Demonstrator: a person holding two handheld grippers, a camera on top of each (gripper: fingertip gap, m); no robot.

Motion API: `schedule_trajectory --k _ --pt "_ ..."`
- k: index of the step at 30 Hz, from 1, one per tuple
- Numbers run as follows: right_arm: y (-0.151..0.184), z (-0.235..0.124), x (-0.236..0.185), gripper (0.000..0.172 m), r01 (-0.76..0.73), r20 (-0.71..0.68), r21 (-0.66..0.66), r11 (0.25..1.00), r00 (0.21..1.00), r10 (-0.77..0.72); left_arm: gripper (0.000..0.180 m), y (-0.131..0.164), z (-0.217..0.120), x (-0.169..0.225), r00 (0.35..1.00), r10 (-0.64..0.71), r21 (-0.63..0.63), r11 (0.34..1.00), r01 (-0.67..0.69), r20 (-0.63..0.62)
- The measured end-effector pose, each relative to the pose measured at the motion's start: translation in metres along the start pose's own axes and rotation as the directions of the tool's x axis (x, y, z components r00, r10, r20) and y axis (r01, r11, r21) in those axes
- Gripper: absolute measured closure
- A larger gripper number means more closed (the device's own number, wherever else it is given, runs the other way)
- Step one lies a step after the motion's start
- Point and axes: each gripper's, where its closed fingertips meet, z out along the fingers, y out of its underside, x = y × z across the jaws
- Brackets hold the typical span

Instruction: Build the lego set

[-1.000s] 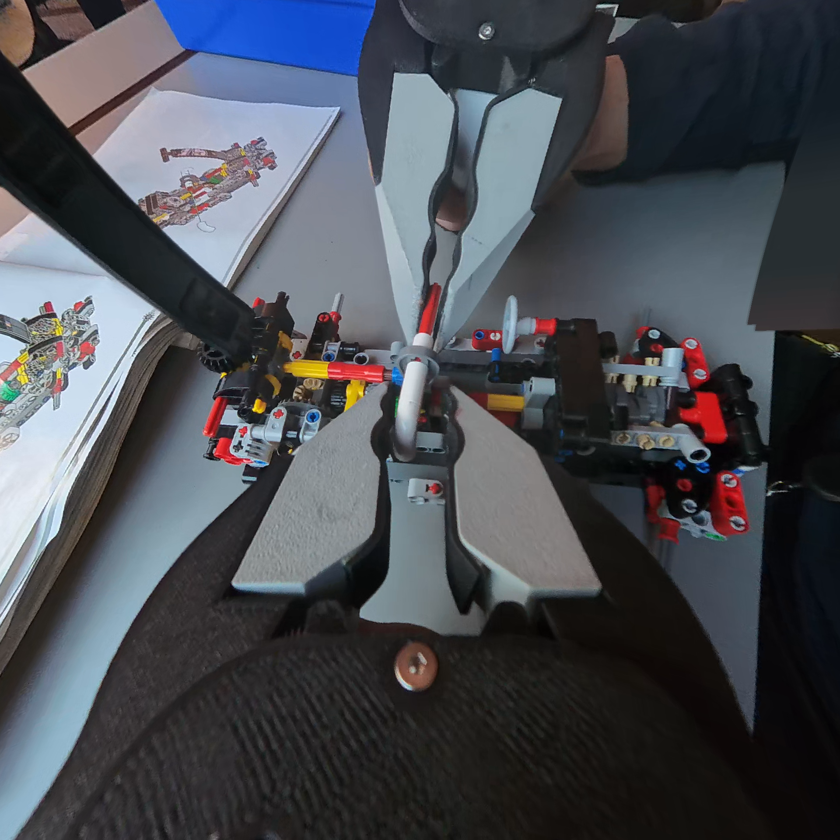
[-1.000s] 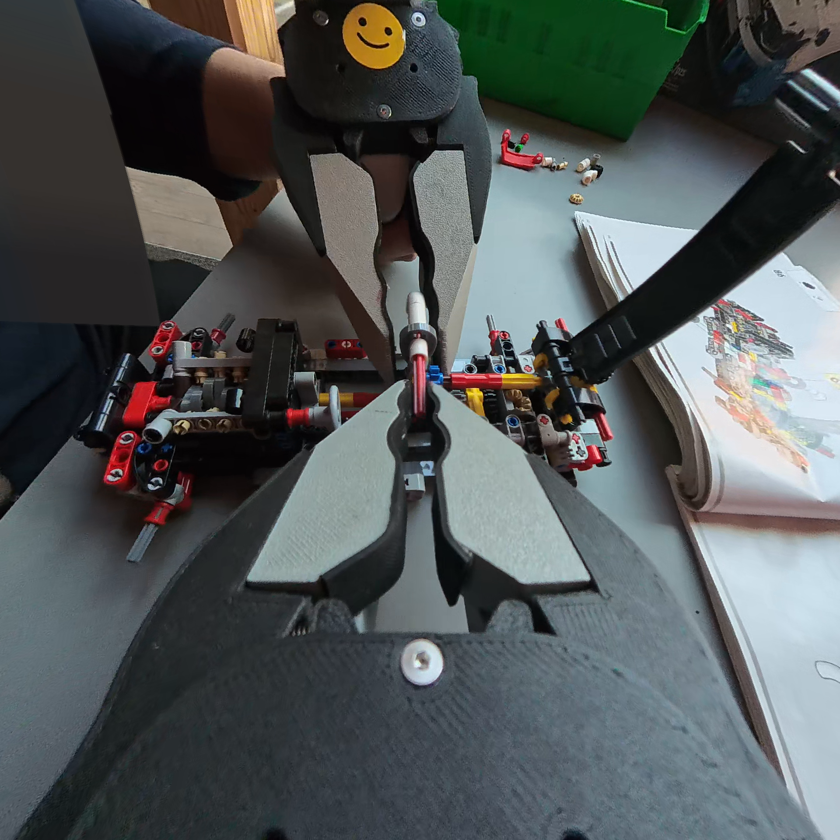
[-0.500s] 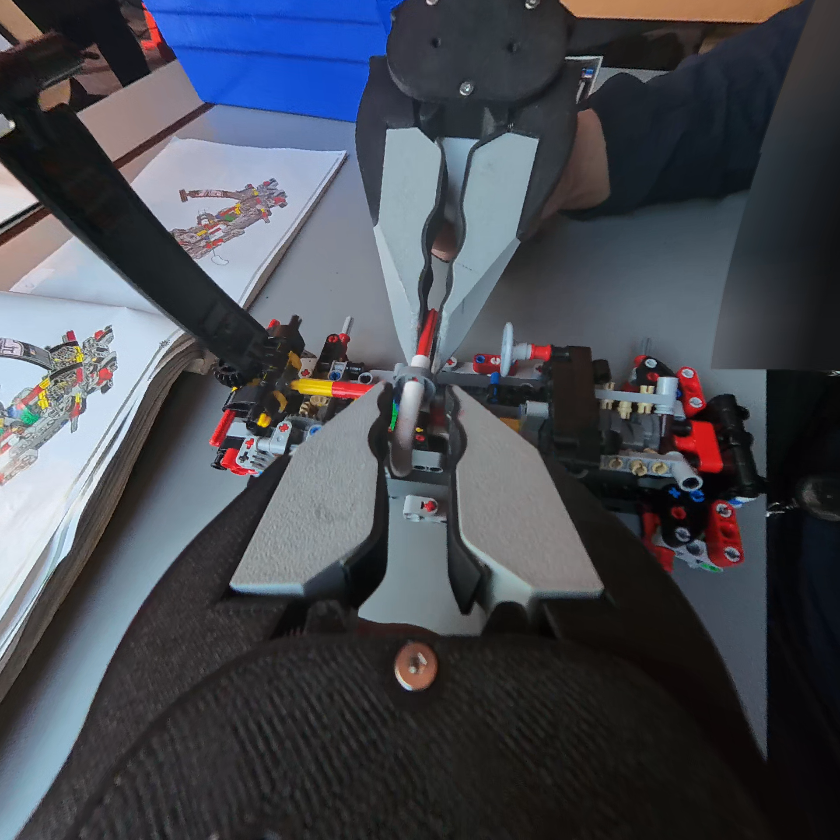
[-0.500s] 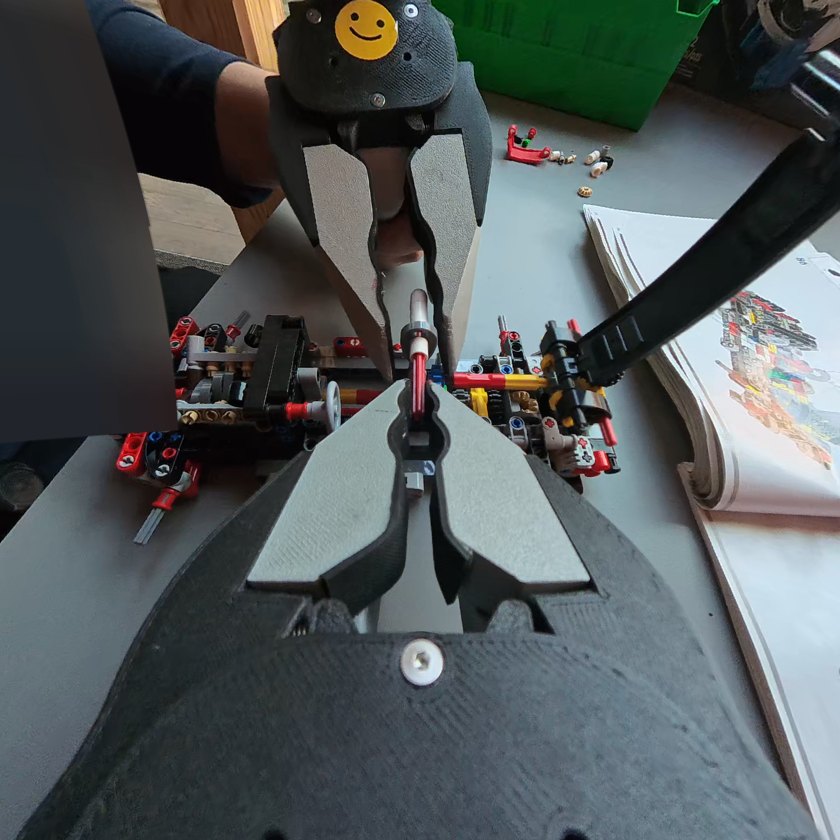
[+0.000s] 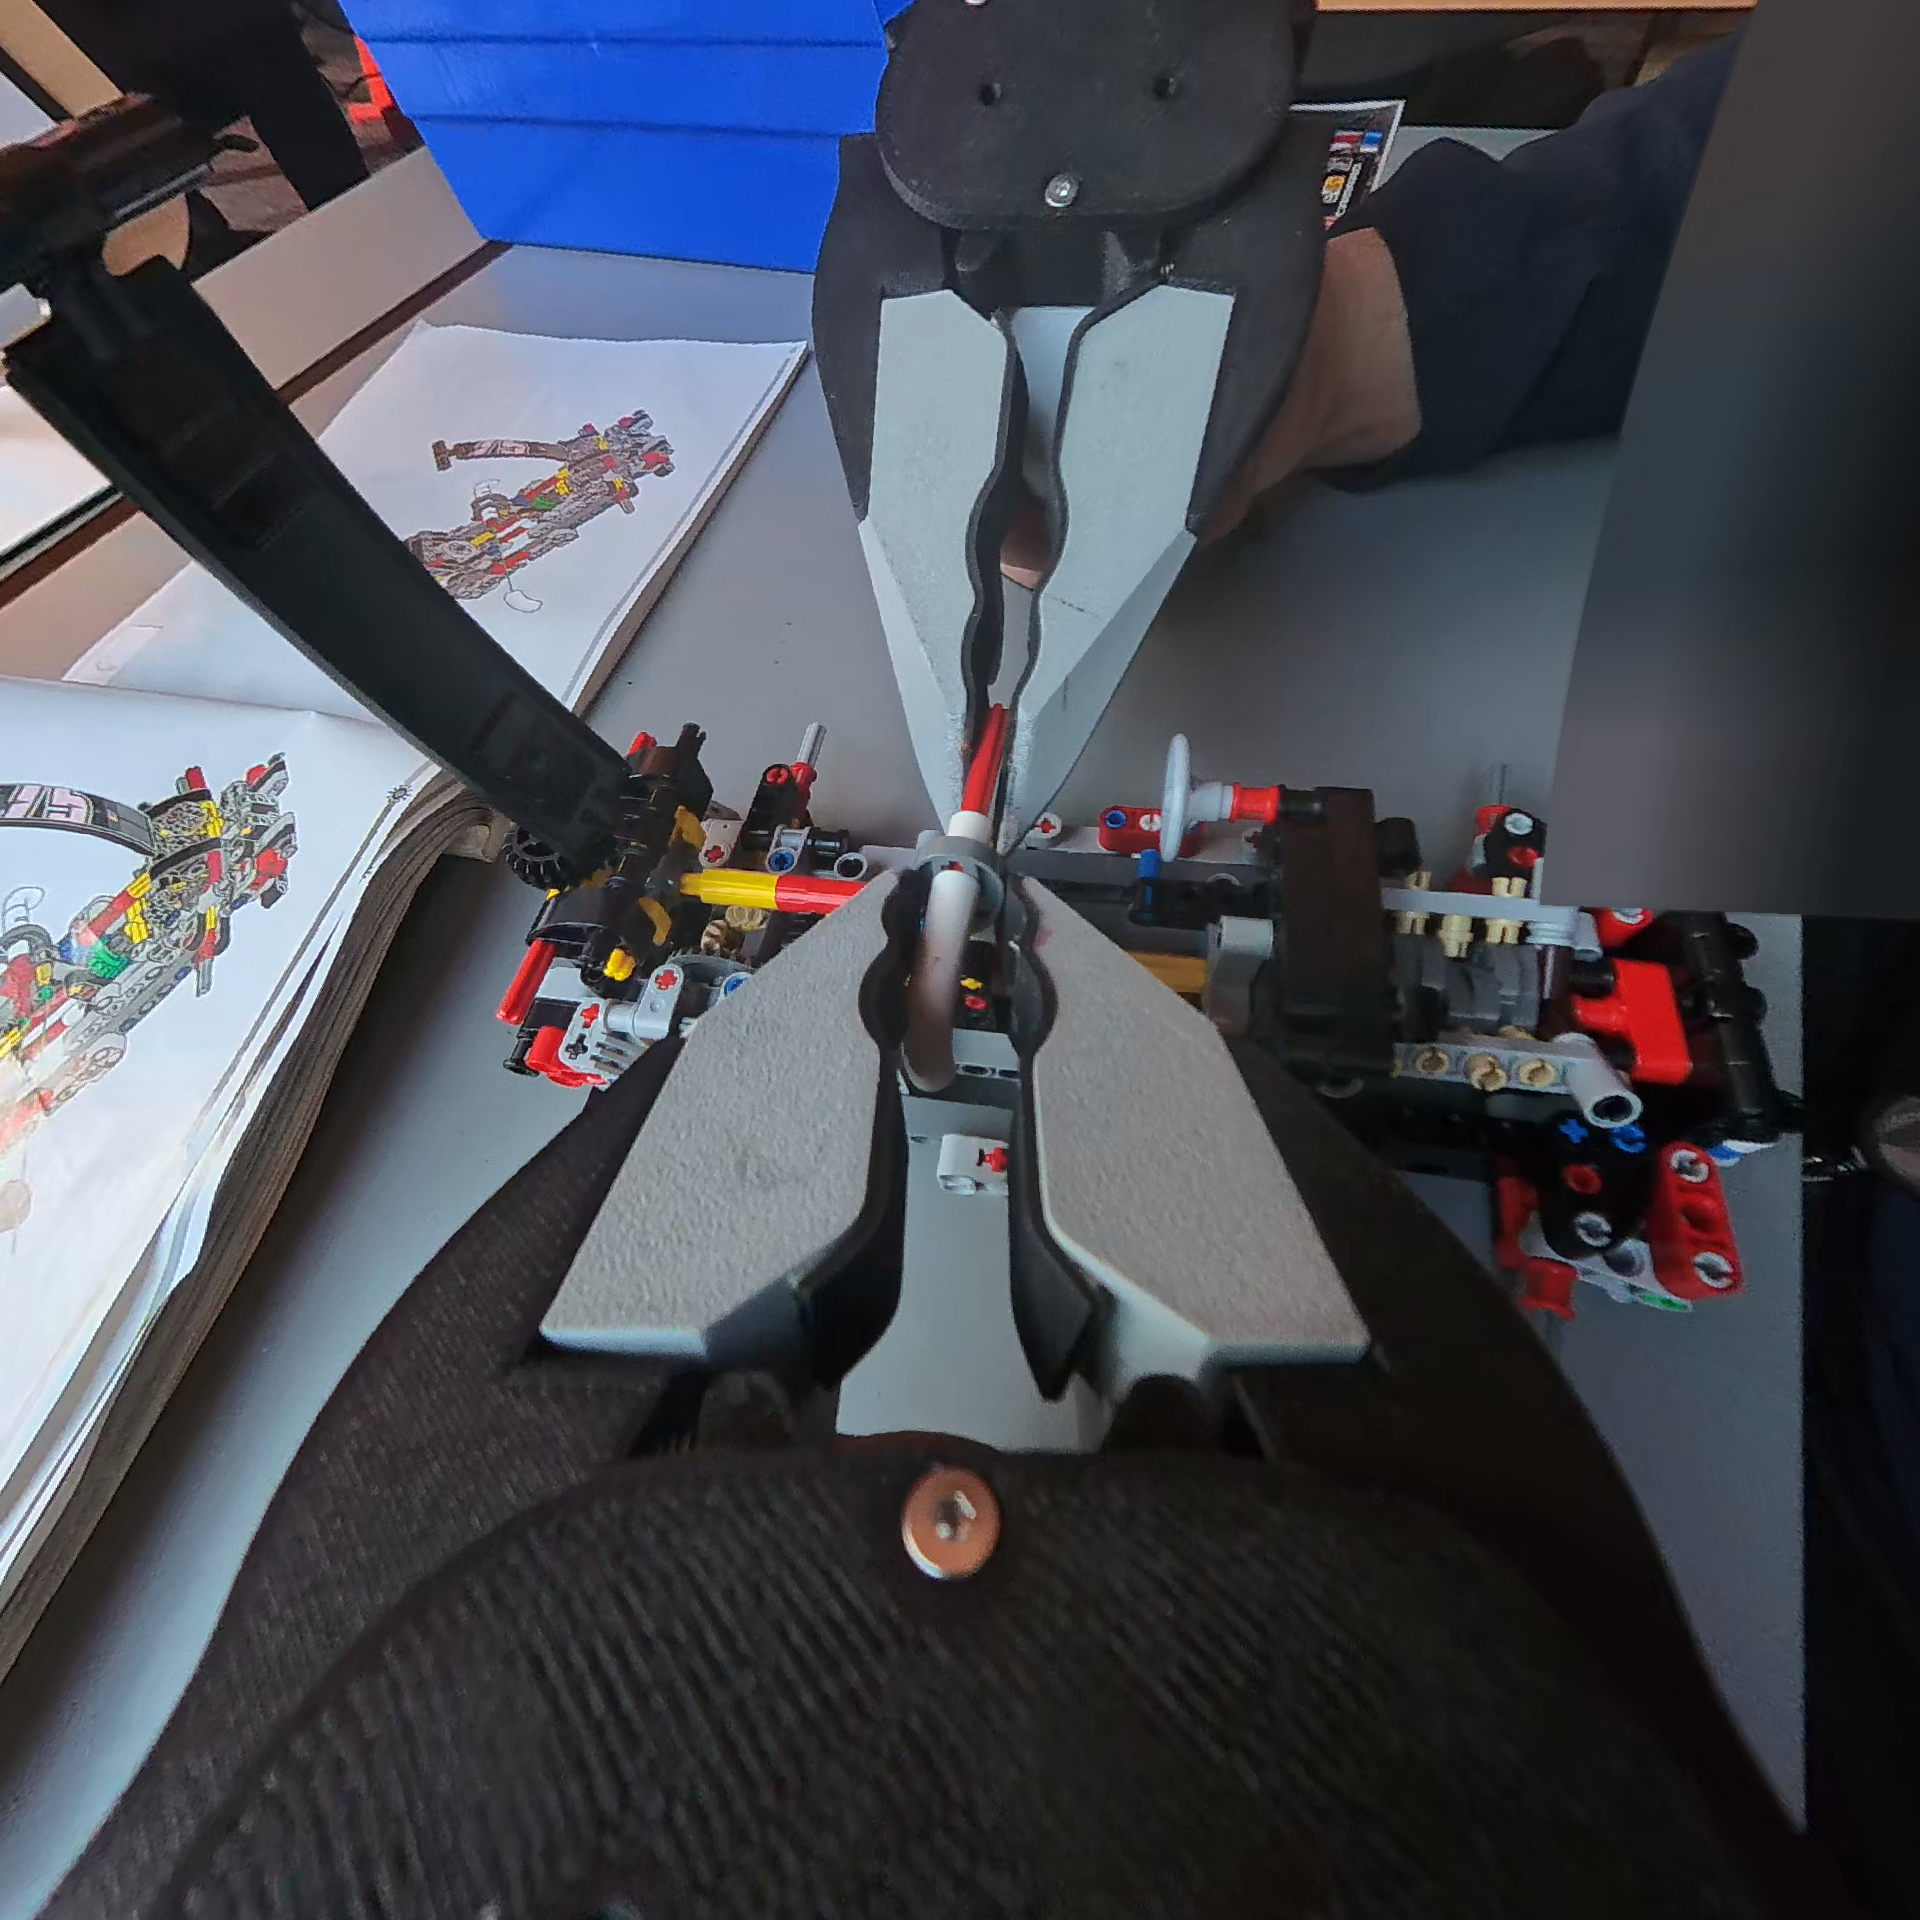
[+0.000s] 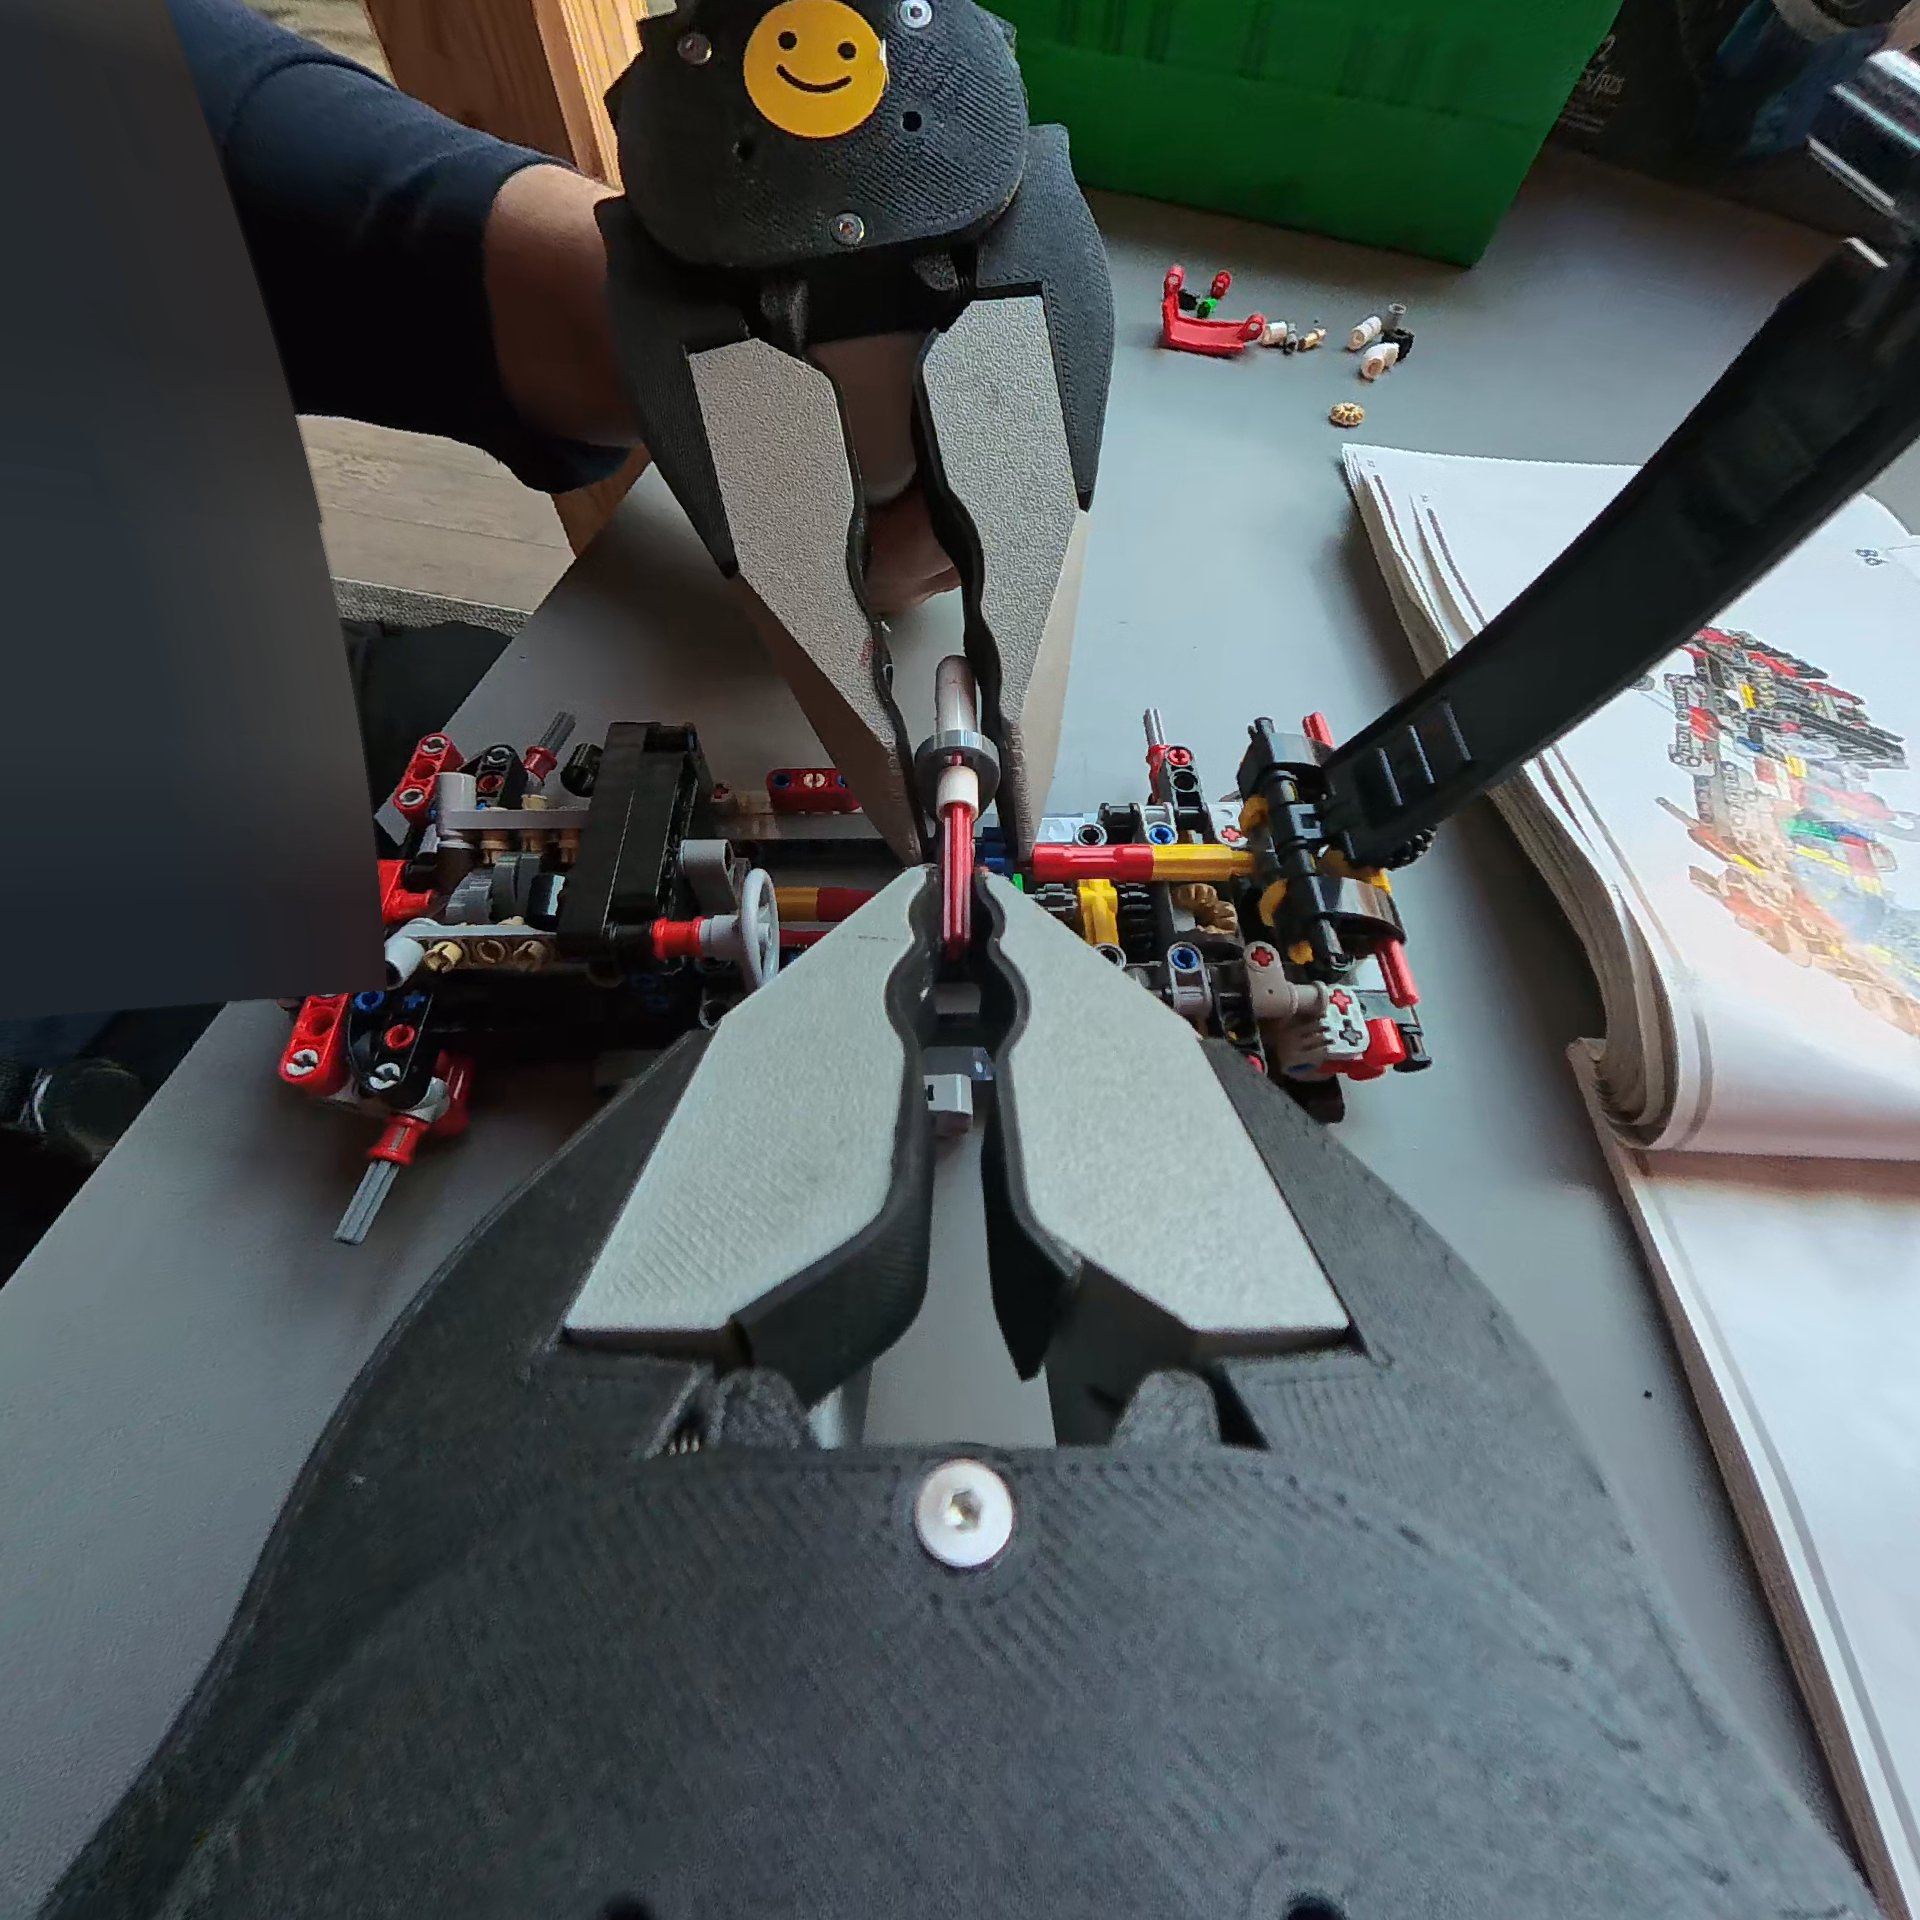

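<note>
My two grippers face each other tip to tip over a red, black and grey brick-built vehicle chassis (image 5: 1351,935) on the grey table. My right gripper (image 6: 954,883) is shut on a thin red axle (image 6: 956,883), which also shows in the left wrist view (image 5: 982,758). The axle runs through a short white sleeve into a grey ring (image 6: 956,753). My left gripper (image 5: 958,883) is closed on that ring (image 5: 951,860). A curved grey tube (image 5: 935,987) runs back from the ring between its fingers. The left gripper also shows in the right wrist view (image 6: 968,831).
A long black beam (image 5: 312,540) rises from the chassis end over an open instruction booklet (image 5: 156,935). A blue bin (image 5: 623,125) stands behind. In the right wrist view a green bin (image 6: 1299,104) and small loose parts (image 6: 1205,322) sit at the back. The grippers are tip to tip, or close to it.
My left gripper's fingers have narrowed around the grey ring and tube. My right gripper has stayed shut on the red axle. Both grippers have held their place over the chassis.
</note>
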Motion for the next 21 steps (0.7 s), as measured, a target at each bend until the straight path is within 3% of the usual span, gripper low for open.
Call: schedule_trajectory --k 21 --pt "0.0005 -0.0008 0.0002 0.171 0.0 -0.002 0.0 1.0 1.0 0.0 0.168 0.0004 0.0001 -0.0003 1.0 0.018 0.0 1.0 -0.018 0.013"
